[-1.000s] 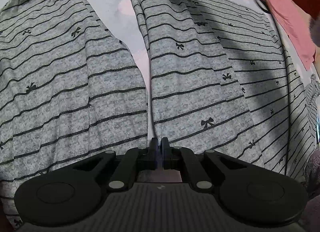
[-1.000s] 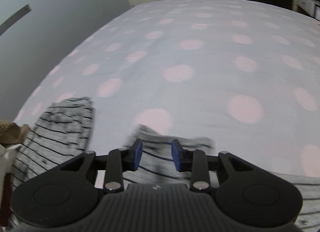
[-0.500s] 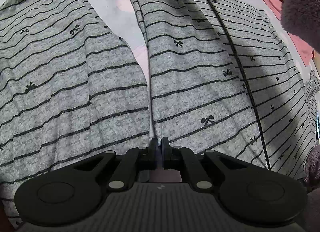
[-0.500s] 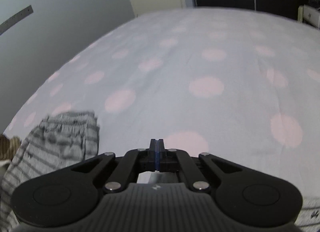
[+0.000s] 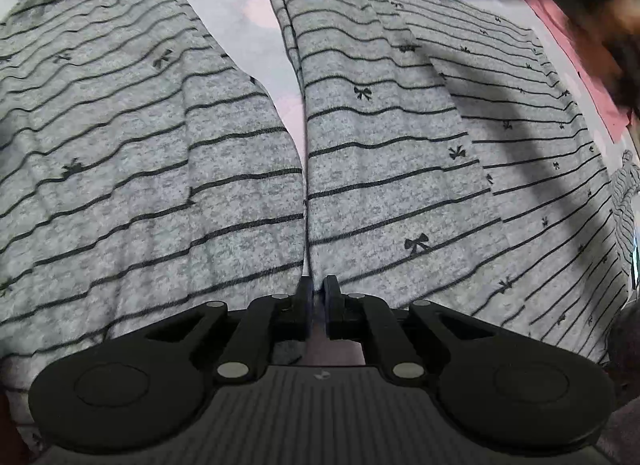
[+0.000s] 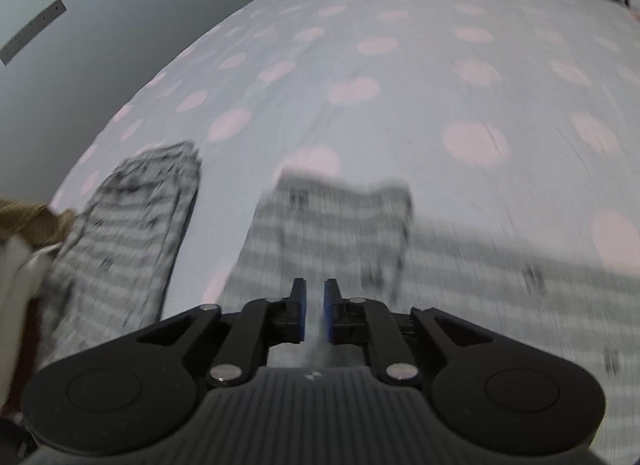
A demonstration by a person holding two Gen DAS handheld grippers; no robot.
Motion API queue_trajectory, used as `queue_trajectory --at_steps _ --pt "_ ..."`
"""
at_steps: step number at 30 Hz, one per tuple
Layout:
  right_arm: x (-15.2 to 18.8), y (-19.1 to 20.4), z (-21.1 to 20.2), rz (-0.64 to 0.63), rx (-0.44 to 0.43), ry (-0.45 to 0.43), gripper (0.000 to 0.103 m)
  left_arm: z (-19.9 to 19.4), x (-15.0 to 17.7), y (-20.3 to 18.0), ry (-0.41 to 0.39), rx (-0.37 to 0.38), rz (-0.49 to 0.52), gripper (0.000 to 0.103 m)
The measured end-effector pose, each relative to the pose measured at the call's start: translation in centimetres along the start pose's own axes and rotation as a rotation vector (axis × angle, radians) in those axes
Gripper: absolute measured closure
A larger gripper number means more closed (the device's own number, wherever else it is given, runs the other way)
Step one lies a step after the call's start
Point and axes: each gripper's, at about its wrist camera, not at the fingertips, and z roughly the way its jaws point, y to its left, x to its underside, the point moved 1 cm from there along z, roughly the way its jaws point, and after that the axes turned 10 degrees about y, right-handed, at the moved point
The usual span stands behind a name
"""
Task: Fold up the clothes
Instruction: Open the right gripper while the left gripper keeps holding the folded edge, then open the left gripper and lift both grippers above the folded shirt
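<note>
Over the striped grey garment [image 5: 384,169], left gripper [image 5: 316,297] seemingly pinching its edge; right gripper [image 6: 316,297] reopened, jaws narrowly apart, empty.

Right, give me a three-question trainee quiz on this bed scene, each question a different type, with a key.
1. True or false: the bedsheet is plain, with no pattern.
2. The grey garment carries: A) dark stripes and small bows, B) checks, C) large flowers.
3. Fill in: the left tool has its jaws ____.
Key: 1 false, it has pink dots; 2 A; 3 shut.
</note>
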Motion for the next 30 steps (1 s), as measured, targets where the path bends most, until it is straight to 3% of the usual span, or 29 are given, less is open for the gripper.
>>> queue_trajectory --at_steps 3,9,13,16,21,25,28,30 --pt "6.2 0.1 -3.7 0.014 -0.054 -0.002 0.077 -2.0 0.5 -1.0 -0.027 -0.065 0.016 0.100" --pt "20.5 1.4 -9.4 0.040 -0.084 0.004 0.074 -6.0 3.7 -5.7 -0.044 -0.095 0.079 0.100" --pt "28.8 0.7 -11.9 0.082 -0.051 0.023 0.070 -7.1 5.0 -10.3 -0.078 -0.097 0.144 0.095" --pt "32.6 -1.5 -14.2 0.117 -0.014 0.034 0.064 -7.8 5.6 -13.3 -0.123 -0.101 0.163 0.090" --pt "35.4 -8.1 -20.3 0.207 0.131 -0.011 0.059 -8.5 5.3 -17.1 -0.213 -0.107 0.152 0.089" --pt "37.1 -16.5 -26.7 0.349 0.297 -0.077 0.059 -7.8 4.3 -19.2 -0.252 -0.134 0.161 0.088" --pt "39.8 -23.9 -31.6 0.520 0.411 -0.159 0.059 -7.0 3.7 -19.9 -0.257 -0.144 0.159 0.088" --pt "42.1 -28.8 -34.5 0.664 0.432 -0.246 0.060 -6.2 3.2 -20.1 -0.241 -0.154 0.155 0.088"
